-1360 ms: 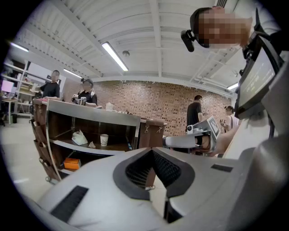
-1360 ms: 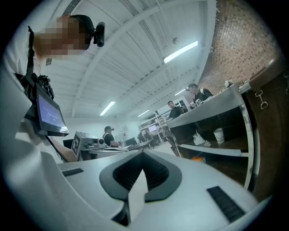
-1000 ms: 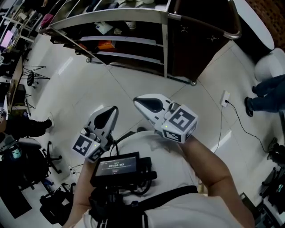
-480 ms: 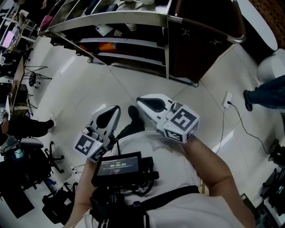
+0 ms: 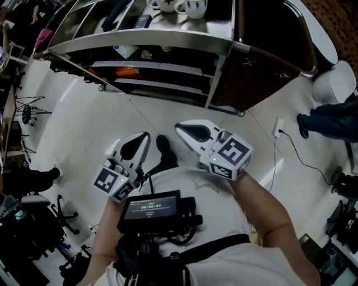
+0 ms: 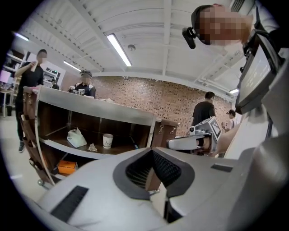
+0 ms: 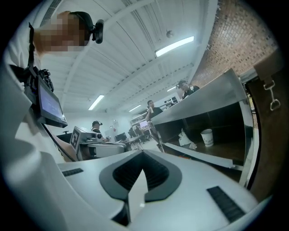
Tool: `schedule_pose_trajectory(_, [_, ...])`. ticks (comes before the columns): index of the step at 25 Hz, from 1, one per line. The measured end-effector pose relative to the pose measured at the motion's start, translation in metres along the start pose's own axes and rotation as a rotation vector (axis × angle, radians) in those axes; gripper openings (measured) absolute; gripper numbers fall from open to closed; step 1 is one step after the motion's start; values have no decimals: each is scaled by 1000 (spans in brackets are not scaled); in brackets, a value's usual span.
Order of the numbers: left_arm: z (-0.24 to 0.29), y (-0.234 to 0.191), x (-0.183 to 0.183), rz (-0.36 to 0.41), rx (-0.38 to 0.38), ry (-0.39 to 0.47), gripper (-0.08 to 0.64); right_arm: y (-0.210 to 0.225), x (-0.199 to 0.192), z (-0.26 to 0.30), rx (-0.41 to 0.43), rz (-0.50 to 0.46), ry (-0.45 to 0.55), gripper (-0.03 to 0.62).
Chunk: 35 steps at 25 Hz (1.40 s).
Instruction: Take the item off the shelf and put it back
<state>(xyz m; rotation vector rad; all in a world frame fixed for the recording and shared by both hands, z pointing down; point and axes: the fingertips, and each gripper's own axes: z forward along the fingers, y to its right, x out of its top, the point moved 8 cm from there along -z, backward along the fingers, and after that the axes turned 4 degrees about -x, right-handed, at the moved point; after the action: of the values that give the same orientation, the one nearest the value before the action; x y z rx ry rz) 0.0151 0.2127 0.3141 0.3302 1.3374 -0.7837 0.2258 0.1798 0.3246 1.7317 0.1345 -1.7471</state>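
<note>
the left tool [image 5: 142,137] and the right tool [image 5: 180,127] are held side by side over the white floor [image 5: 84,128], close to the person's body. both are pointed at the shelf [image 5: 162,38], which is well apart from them. the jaws of the left tool are pressed tight together, and nothing is held between them. the jaws of the right tool are pressed together too, and nothing is held there. a paper cup [image 6: 107,140] is seen standing upright on the middle board of the shelf. a crumpled white bag [image 6: 76,138] is laid on the same board, near the cup, on its left in the left gripper view. an orange box [image 5: 124,71] is kept on the board below the bag. two mugs [image 5: 190,7] are set on the top of the shelf. none of these things is touched by a tool.
</note>
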Motion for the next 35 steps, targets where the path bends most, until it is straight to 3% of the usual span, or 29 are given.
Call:
schedule_pose_trajectory(5, [9, -66, 21, -17, -67, -16, 6, 20, 18, 46, -66, -8, 5, 5])
schedule_pose_trajectory(10, [0, -136, 29, -11, -82, -9, 6, 29, 30, 101, -125, -26, -10, 5])
schedule_pose_trajectory(18, [-6, -200, 30, -13, -172, -56, 6, 22, 36, 160, -169, -56, -35, 5])
schedule_pose_trajectory(25, [-10, -234, 23, -6, -182, -35, 6, 12, 37, 189, -169, -67, -43, 5])
schedule_pose_trajectory(35, [-11, -239, 24, -26, -128, -43, 6, 20, 31, 204, -118, -75, -60, 5])
